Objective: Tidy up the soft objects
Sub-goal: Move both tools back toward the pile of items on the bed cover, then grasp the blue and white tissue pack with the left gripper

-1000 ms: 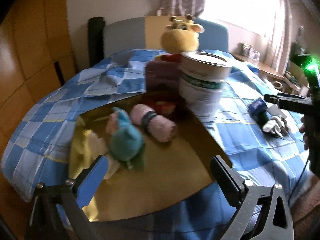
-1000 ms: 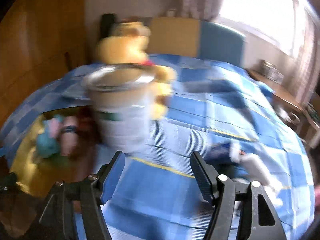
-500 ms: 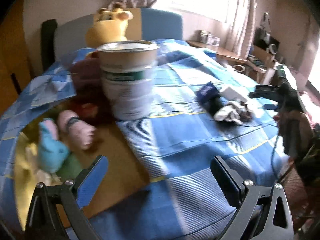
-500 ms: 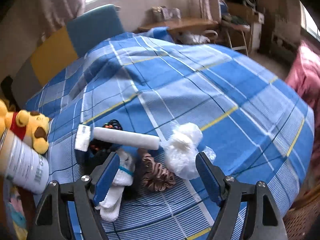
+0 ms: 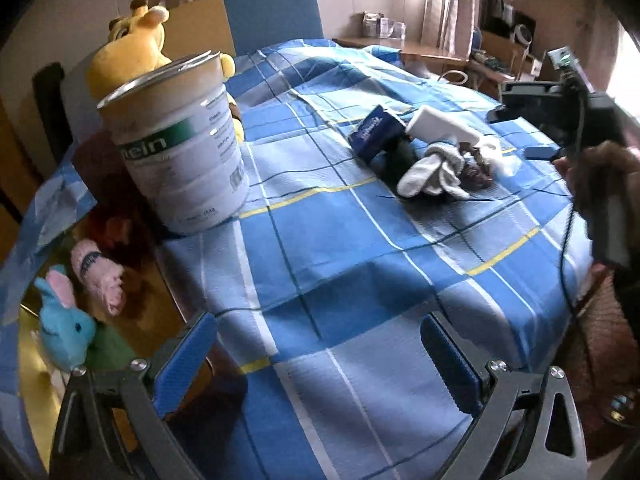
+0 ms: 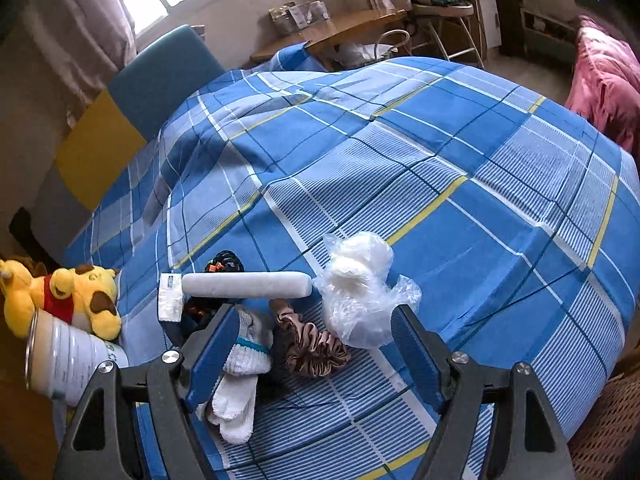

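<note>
- Since the earlier frame both my views have swung off the tin (image 5: pixel 180 148) toward the soft pile, which now lies at 12 o'clock of the right gripper (image 6: pixel 316 354).
- Right gripper: jaws spread wide, nothing clamped — pile framed between them.
- Left gripper (image 5: pixel 320 360): jaws apart, empty, over bare bedspread (image 5: pixel 360 248).
- White socks (image 6: pixel 240 380), 9 o'clock: light, limp; pinch mid-fold.
- Brown scrunchie (image 6: pixel 316 346): springy, grips anywhere.
- Bagged white fluff (image 6: pixel 358 292), 1 o'clock: slippery film — pinch the bulk, I judge.
</note>
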A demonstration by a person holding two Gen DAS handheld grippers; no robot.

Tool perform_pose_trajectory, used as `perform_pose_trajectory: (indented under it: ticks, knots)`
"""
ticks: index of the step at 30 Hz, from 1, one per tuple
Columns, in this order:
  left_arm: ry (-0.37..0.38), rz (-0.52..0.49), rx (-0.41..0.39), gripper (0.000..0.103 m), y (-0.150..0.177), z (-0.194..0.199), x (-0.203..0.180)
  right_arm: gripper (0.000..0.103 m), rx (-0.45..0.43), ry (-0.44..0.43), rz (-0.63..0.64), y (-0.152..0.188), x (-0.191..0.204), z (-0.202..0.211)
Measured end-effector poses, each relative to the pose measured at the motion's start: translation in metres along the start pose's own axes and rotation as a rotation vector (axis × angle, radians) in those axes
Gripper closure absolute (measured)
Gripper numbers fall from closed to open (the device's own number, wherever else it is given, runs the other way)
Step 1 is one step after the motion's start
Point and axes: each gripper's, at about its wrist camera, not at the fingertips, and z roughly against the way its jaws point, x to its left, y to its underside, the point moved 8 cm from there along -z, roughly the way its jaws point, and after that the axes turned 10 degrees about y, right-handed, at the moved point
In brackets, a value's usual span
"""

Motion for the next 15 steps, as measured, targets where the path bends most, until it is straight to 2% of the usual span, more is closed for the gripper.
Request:
perform_pose_trajectory:
  ticks: [5,11,15]
  knots:
    - [0.05,0.032,0.011,0.0,-0.023,-0.012,-0.002,0.023,0.014,-0.022,-0.033,-0.002,-0.005,0.0]
    - [0.048,-0.011,-0.035,0.0,-0.074,-0.028,-0.012,0.023,0.018,-0.046,-0.041,-0.002,-0.004,0.003]
    - [0.038,-0.047,-0.037,0.0,-0.104,-0.051,-0.02,0.023,0.024,-0.071,-0.052,-0.002,-0.003,0.005]
